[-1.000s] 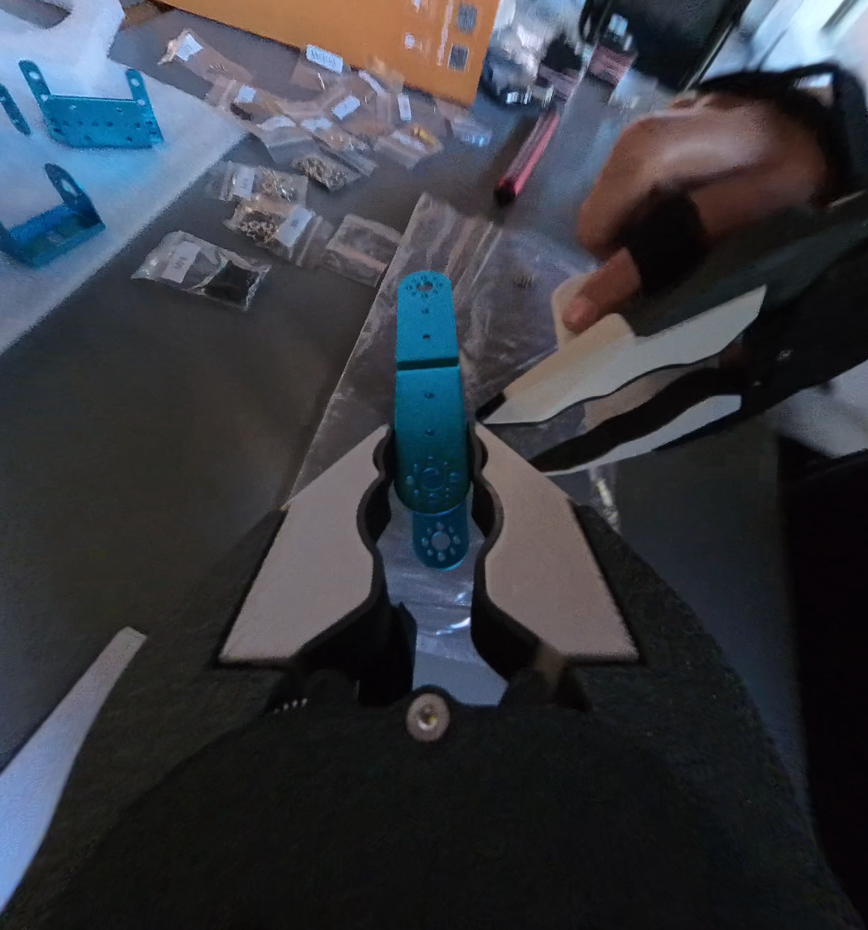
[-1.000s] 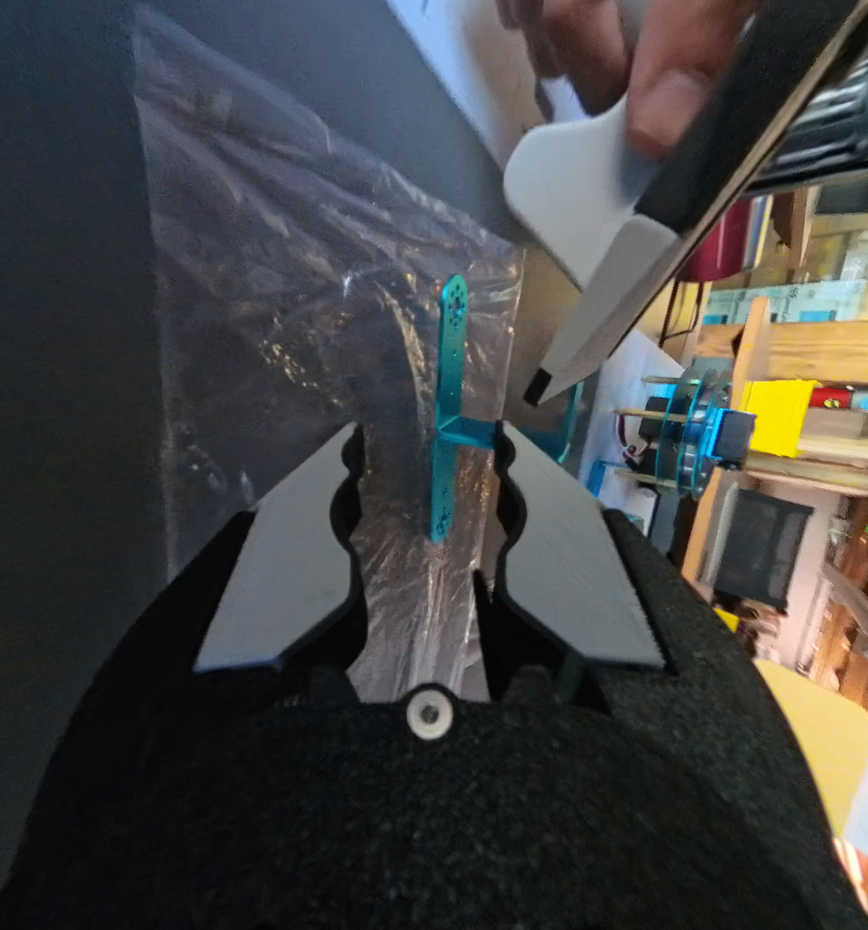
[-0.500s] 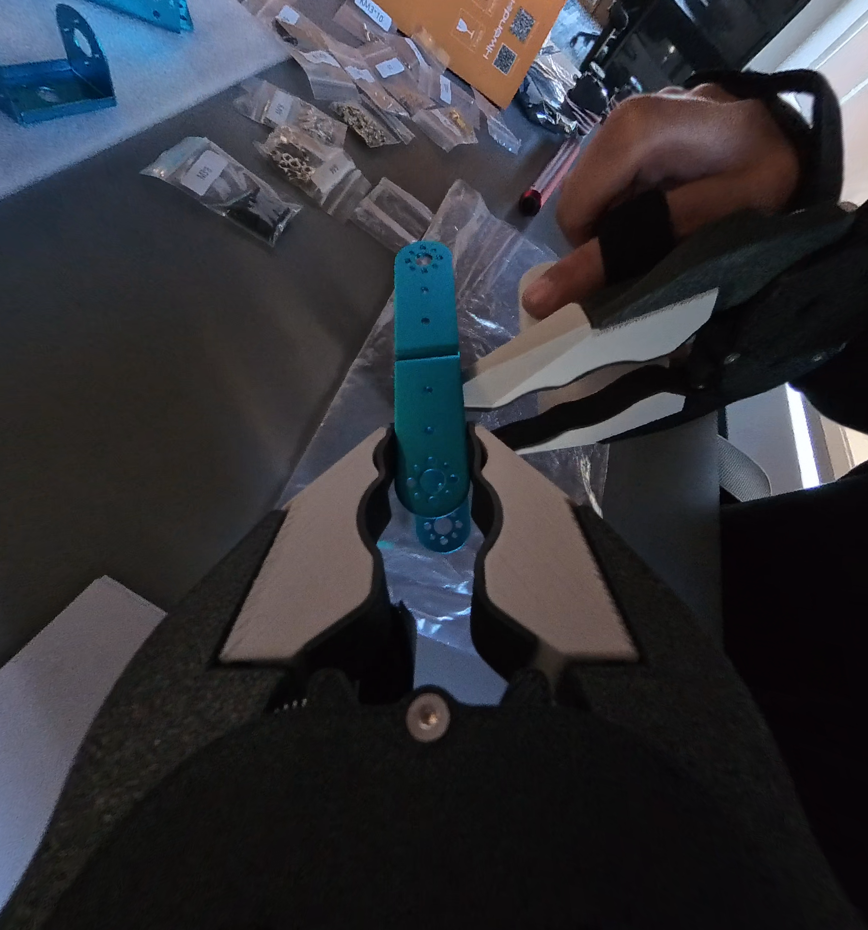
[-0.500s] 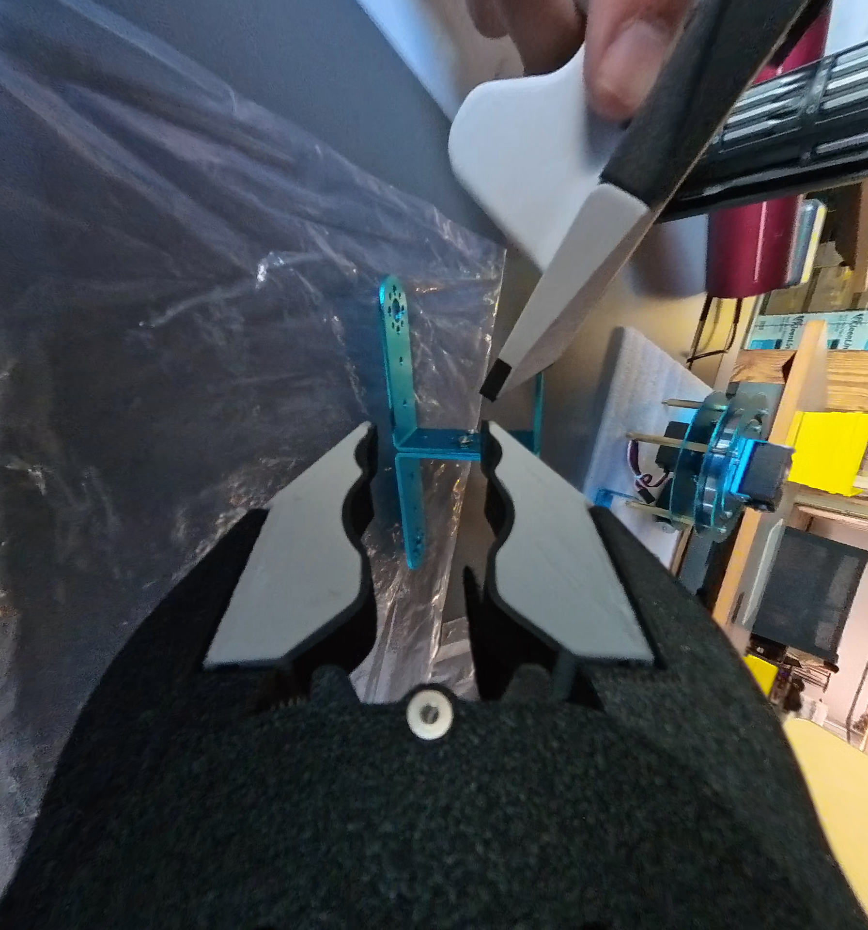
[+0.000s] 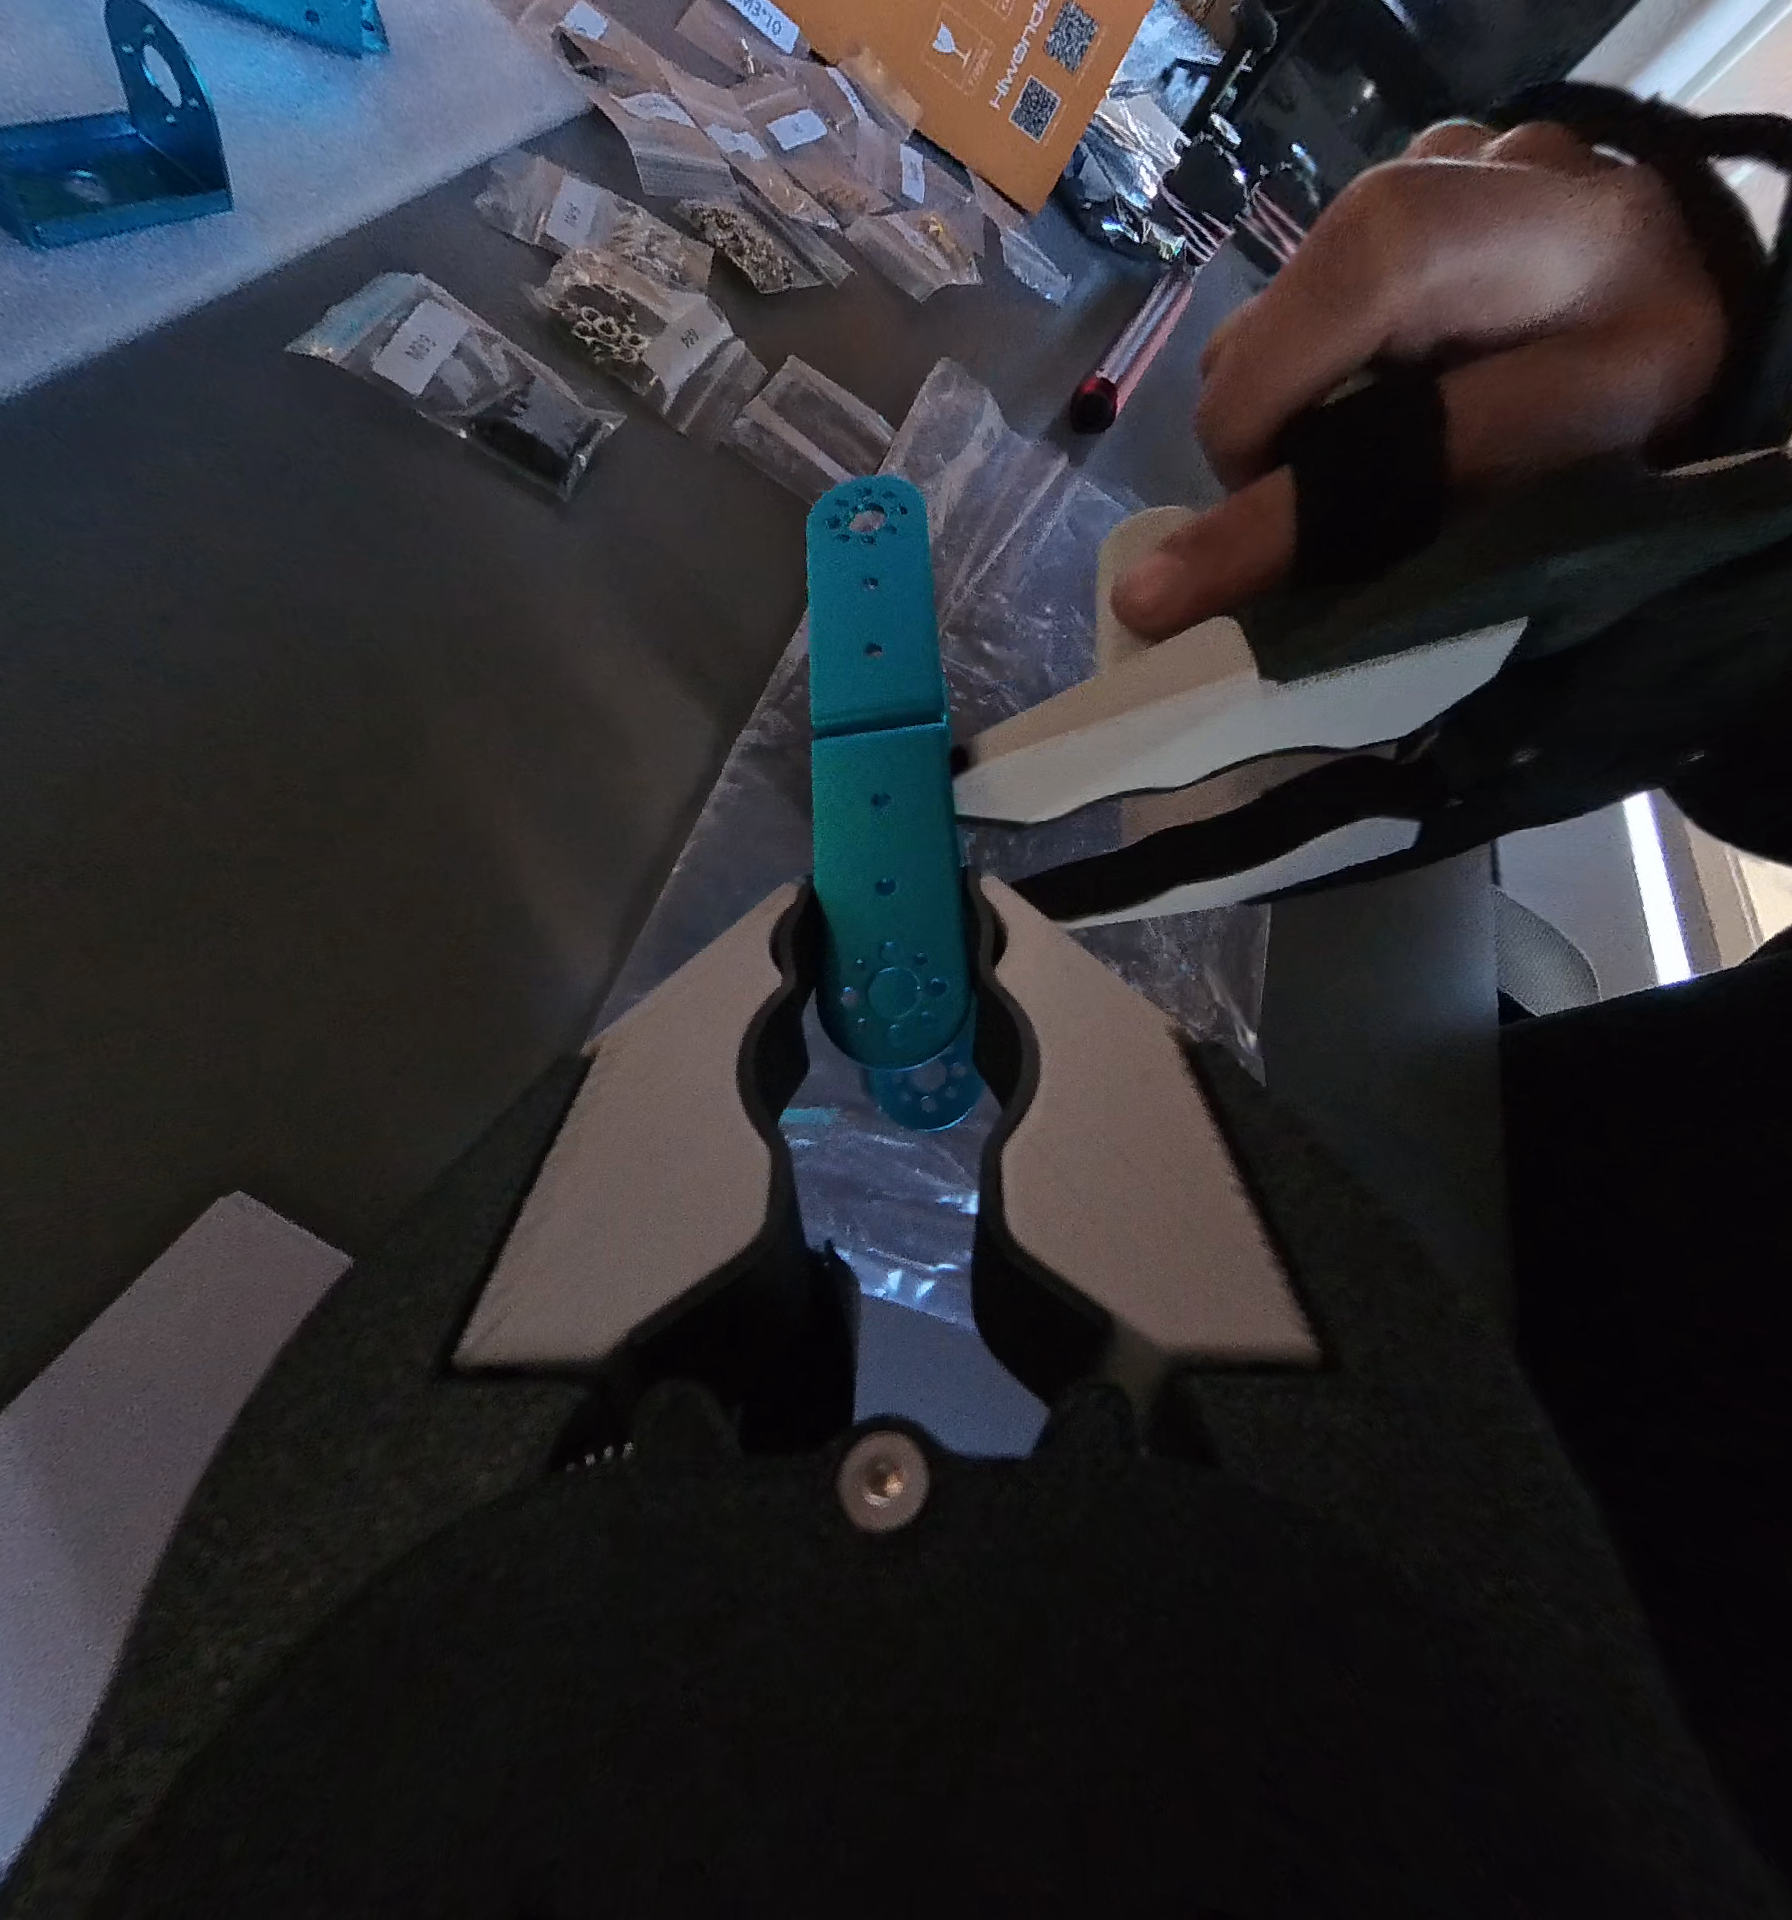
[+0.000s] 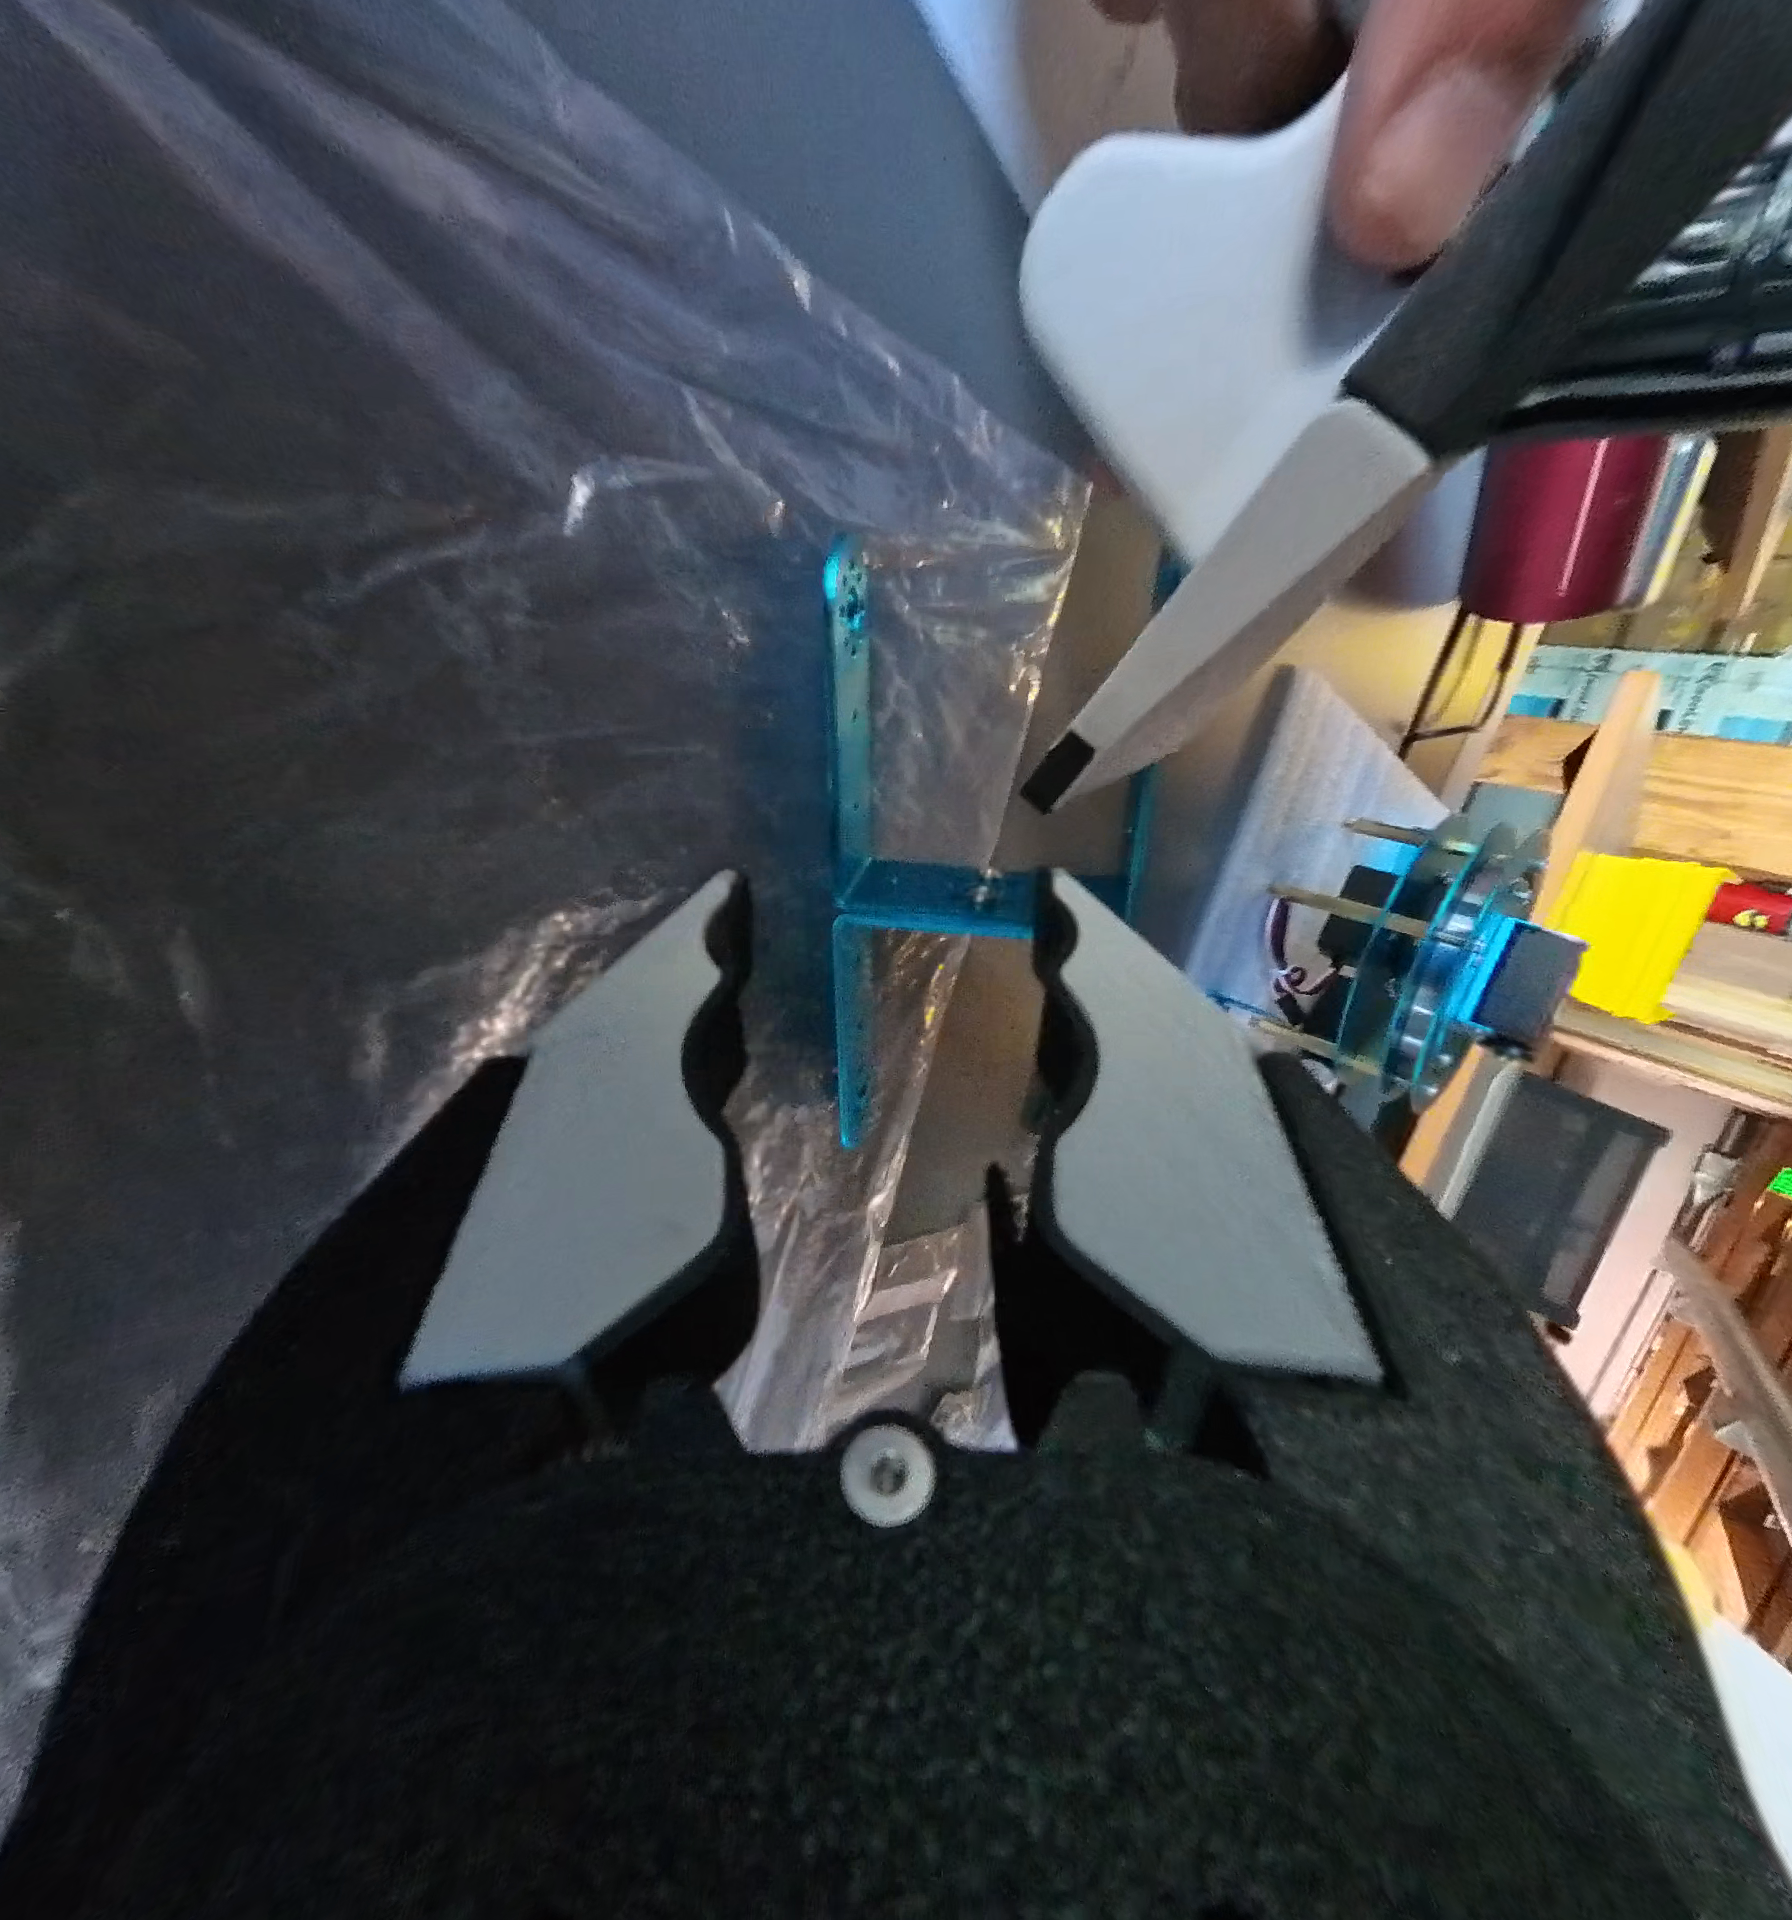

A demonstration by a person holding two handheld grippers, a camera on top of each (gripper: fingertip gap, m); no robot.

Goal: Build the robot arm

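Left tongs [image 5: 887, 940] clamp my blue perforated metal bracket [image 5: 876, 790] above the clear plastic bag [image 5: 1027, 623] on the grey tabletop [image 5: 352, 727]; right tongs [image 6: 897, 914] stand open around its crossbar. Off-centre closing could twist it loose.

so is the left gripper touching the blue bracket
Touching. In the left wrist view the left gripper is shut on the blue bracket, both fingers pressed against the sides of its lower strip with no gap.
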